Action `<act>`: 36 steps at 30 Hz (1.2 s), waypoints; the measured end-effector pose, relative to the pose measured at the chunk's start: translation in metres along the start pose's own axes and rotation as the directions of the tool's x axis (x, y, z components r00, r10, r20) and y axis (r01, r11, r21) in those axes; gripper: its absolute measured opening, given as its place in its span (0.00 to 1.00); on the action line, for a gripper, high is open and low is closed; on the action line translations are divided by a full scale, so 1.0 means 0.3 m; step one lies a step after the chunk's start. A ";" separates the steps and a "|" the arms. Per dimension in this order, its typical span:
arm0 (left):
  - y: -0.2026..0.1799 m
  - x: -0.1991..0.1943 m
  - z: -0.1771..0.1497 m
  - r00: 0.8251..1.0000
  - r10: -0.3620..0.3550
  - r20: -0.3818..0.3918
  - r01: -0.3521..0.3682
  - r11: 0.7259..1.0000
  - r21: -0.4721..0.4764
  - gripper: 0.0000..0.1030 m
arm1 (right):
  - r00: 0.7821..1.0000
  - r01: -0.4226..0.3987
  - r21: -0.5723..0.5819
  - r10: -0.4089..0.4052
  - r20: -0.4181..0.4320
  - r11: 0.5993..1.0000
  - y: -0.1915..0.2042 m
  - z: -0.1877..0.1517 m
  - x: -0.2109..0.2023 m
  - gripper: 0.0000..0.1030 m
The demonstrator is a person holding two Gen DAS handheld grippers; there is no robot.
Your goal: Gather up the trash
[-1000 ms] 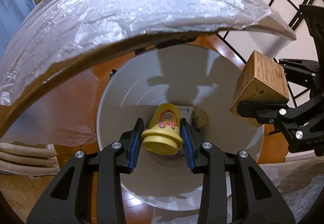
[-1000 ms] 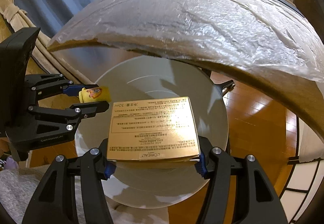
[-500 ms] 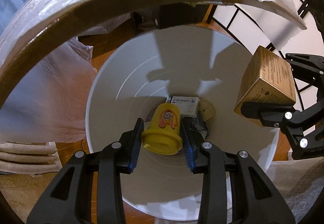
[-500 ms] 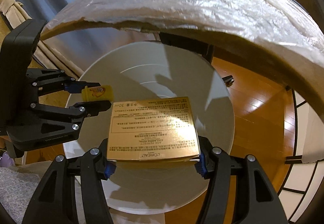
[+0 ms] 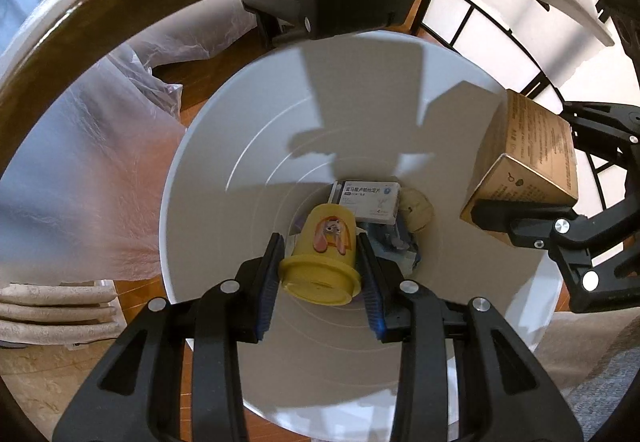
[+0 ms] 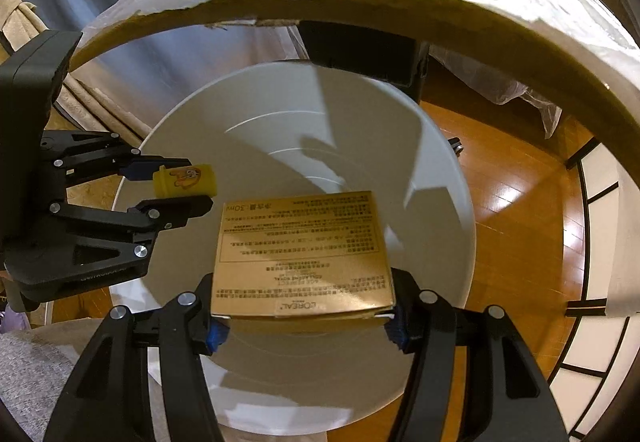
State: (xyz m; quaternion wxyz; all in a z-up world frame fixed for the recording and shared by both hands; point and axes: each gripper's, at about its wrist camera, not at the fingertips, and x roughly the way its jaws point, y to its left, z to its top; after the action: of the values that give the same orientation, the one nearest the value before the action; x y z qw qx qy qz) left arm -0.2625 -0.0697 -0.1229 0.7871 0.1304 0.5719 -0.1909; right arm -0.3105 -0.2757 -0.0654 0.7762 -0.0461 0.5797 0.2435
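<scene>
Yellow cup (image 5: 323, 254) pinched in left fingers (image 5: 272, 274), rim camera-ward; gold box (image 6: 302, 254) flat between right fingers (image 6: 396, 326).

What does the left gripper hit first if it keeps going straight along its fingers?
Likely the trash at the bottom of the white bin: the left gripper holds the yellow cup pointed at the medicine box. Depth unclear.

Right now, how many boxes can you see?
2: a gold L'Oreal box held above the white bin, and a white medicine box at the bin's bottom. More may hide beneath.
</scene>
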 end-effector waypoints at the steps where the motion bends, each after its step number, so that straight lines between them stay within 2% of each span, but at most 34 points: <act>1: -0.001 0.002 0.002 1.000 0.000 0.000 0.000 1.000 0.001 0.37 | 1.000 0.000 0.000 0.000 -0.001 1.000 -0.001 0.002 0.002 0.57; 21: -0.016 0.012 0.013 1.000 0.006 -0.007 -0.006 1.000 0.021 0.37 | 1.000 0.002 -0.001 -0.002 -0.020 1.000 -0.010 0.005 0.021 0.57; 22: -0.015 0.008 0.013 1.000 0.009 0.006 -0.009 1.000 0.018 0.39 | 1.000 0.003 -0.002 -0.003 -0.022 1.000 -0.009 0.003 0.021 0.57; 23: -0.013 0.002 0.015 1.000 0.013 0.020 -0.013 1.000 0.014 0.46 | 1.000 0.008 -0.003 -0.008 -0.021 1.000 -0.009 0.002 0.021 0.58; 24: -0.010 -0.001 0.016 0.999 0.023 0.023 -0.023 1.000 0.006 0.69 | 1.000 0.017 -0.004 -0.017 -0.019 1.000 -0.009 -0.001 0.018 0.60; 25: -0.005 -0.013 0.016 0.999 0.025 0.041 -0.025 1.000 -0.005 0.75 | 1.000 0.019 -0.004 -0.019 -0.016 1.000 -0.010 -0.003 0.013 0.66; 26: -0.003 -0.019 0.015 0.999 0.018 0.047 -0.017 1.000 -0.009 0.75 | 1.000 0.023 -0.004 -0.023 -0.010 1.000 -0.010 -0.006 0.006 0.72; 28: 0.002 -0.035 0.011 0.999 0.004 0.045 -0.003 1.000 -0.016 0.75 | 1.000 0.030 -0.003 -0.030 0.005 1.000 -0.014 -0.014 -0.019 0.76; 32: 0.003 -0.132 -0.002 0.997 -0.012 0.081 0.013 1.000 -0.020 0.75 | 0.999 0.030 0.040 -0.031 0.037 0.999 -0.031 -0.023 -0.126 0.77; 33: 0.003 -0.175 -0.002 0.994 -0.022 0.103 0.024 0.999 -0.020 0.75 | 0.997 0.016 0.058 -0.021 0.070 0.998 -0.036 -0.020 -0.186 0.78; 35: 0.005 -0.296 0.007 0.985 -0.053 0.167 0.058 0.998 -0.022 0.75 | 0.989 0.003 0.081 -0.014 0.145 0.997 -0.045 -0.003 -0.292 0.90; 36: 0.010 -0.350 0.017 0.978 -0.057 0.202 0.063 0.998 -0.024 0.81 | 0.981 0.011 0.090 -0.028 0.192 0.996 -0.052 0.012 -0.352 0.92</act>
State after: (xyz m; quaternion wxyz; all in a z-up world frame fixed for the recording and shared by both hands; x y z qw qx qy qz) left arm -0.2853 -0.0534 -0.0215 0.8365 0.0814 0.4961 -0.2182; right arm -0.3228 -0.3223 0.0300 0.8324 0.0065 0.5115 0.2131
